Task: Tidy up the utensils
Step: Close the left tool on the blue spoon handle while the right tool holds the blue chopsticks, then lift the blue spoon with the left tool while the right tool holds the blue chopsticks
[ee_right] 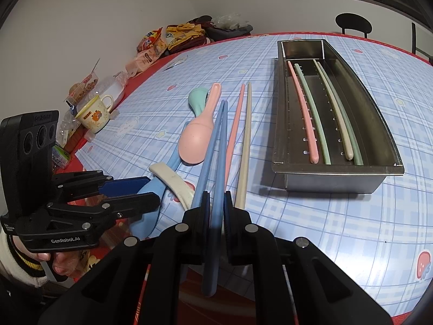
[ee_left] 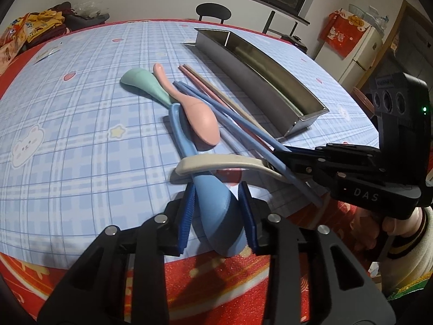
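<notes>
Jaws are closed both sides: on the left gripper (ee_left: 216,211), the blue spoon (ee_left: 216,216) is clamped; on the right gripper (ee_right: 216,208), the blue chopsticks (ee_right: 213,146). The cream spoon (ee_left: 216,163), lying across, could be dragged off the desk (ee_left: 81,135); the tray (ee_right: 338,173) waits rightward.

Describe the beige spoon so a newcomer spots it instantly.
Start at the steel tray on the checked tablecloth; the loose utensil pile lies beside it. At the pile's near end, the beige spoon lies crosswise over the blue spoon. It is the only beige spoon; the others are blue, pink and green.
</notes>
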Action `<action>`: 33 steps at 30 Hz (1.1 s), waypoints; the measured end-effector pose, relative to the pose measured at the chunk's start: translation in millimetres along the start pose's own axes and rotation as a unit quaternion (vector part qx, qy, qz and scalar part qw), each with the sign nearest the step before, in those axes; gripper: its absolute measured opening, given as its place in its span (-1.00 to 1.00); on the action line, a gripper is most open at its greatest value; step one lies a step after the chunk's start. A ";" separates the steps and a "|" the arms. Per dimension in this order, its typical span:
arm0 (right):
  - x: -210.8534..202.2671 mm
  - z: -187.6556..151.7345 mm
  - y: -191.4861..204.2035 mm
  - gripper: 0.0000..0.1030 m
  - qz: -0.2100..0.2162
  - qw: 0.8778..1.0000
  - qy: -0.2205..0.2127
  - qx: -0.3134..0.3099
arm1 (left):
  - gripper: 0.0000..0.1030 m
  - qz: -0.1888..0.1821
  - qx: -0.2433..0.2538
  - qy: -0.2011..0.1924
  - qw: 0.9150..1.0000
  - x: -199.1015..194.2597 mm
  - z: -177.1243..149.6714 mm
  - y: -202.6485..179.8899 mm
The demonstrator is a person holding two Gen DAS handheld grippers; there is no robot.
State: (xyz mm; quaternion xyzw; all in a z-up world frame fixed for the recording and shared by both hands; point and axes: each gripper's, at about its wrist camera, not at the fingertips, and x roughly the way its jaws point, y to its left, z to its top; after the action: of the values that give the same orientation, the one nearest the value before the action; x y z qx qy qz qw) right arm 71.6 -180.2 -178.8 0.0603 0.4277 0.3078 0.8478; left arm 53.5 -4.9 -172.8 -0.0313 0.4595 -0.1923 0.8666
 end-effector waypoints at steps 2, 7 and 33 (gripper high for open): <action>0.0 0.0 0.0 -0.80 0.000 1.000 0.000 0.000 | -0.34 0.002 0.002 -0.001 1.000 -1.2 -0.9 -0.7; -0.1 -0.2 -0.5 -0.80 0.001 1.000 -0.001 0.002 | -0.40 0.014 0.012 -0.002 1.000 -5.4 -1.5 -3.9; 0.8 -1.7 -0.2 -0.80 0.001 1.000 -0.001 0.001 | -0.56 0.074 0.074 0.005 0.994 -30.4 -11.4 11.4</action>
State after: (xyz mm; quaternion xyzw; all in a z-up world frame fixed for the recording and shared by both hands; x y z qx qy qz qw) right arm 70.8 -180.2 -180.4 0.0621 0.4273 0.3085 0.8476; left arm 32.4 18.0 -158.1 0.0680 0.4491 -0.1609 0.8762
